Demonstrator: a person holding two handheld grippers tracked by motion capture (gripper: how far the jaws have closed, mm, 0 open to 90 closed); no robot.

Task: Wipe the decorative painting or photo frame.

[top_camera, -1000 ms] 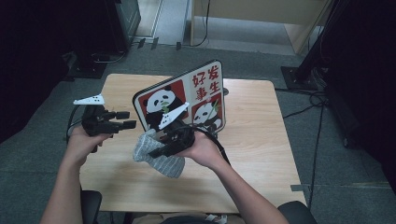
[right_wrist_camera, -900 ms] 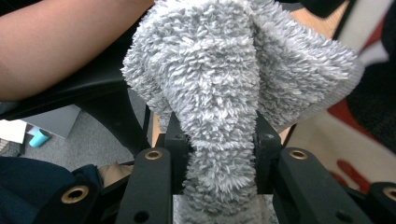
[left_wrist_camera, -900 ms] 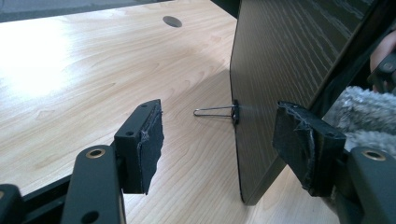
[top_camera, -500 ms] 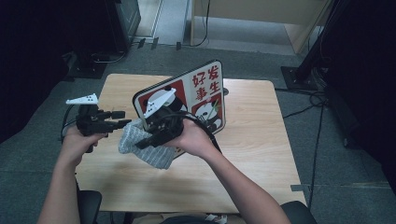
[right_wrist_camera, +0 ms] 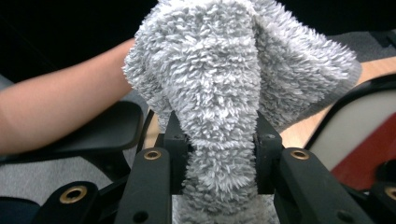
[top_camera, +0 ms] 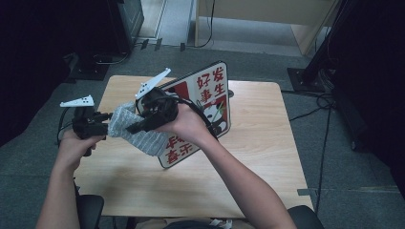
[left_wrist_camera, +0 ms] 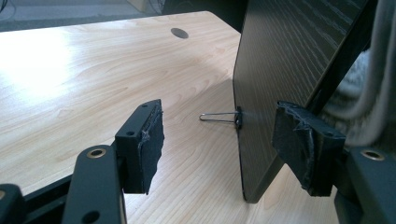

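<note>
Dark floor and black equipment ring a pale wooden table (top_camera: pixel 267 157), where a panda-printed board (top_camera: pixel 210 95) stands tilted on edge. From the high view, the right gripper (top_camera: pixel 136 126) clamps a grey fluffy cloth (top_camera: pixel 138 133) and holds it against the board's near edge, with the left gripper (top_camera: pixel 102 119) just beside the cloth's other end.

Through the left gripper view, the left gripper (left_wrist_camera: pixel 224 140) stands released, its fingers (left_wrist_camera: pixel 149 140) wide apart, the dark back of the board (left_wrist_camera: pixel 289 60) rising between them nearer the right-hand pad, and a wire clip (left_wrist_camera: pixel 219 117) poking out from the board's edge between the pads. Neither pad seems to touch the board.

Along the right gripper view, the right gripper (right_wrist_camera: pixel 217 154) is clenched on the cloth (right_wrist_camera: pixel 224 84), which bunches up thickly above the fingers (right_wrist_camera: pixel 175 140).

To wipe well, I judge the left gripper should close on the board's edge to steady it, clear of the clip, while the right gripper presses the bunched cloth flat against the printed face.
</note>
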